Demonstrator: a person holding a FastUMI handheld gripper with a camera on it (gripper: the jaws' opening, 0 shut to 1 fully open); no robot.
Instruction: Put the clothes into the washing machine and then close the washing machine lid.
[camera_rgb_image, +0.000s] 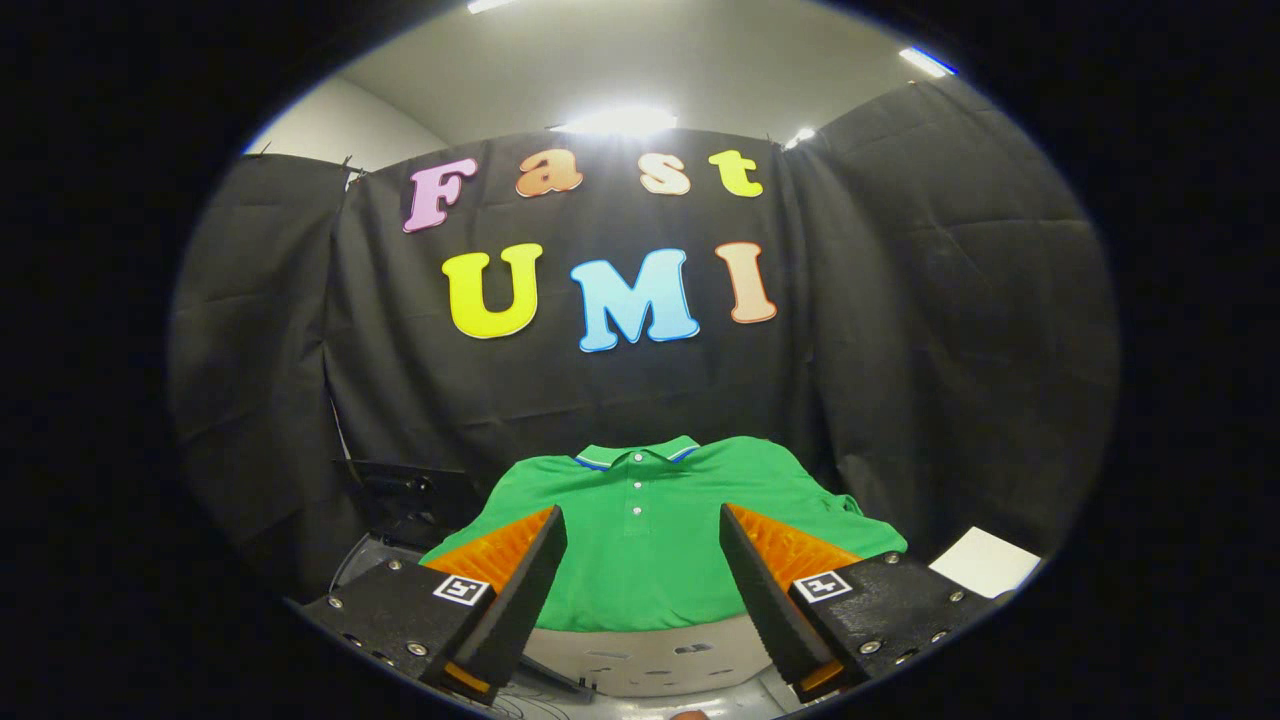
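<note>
Fingers of the gripper stand spread wide apart with nothing between them, framing the green short-sleeved polo shirt that lies flat just ahead and slightly below. Its collar points away toward the booth wall and its hem lies nearest the fingertips, so the shirt's long axis runs straight on from the gripper (a forward, downward reach should meet the cloth). It rests on a pale surface.
</note>
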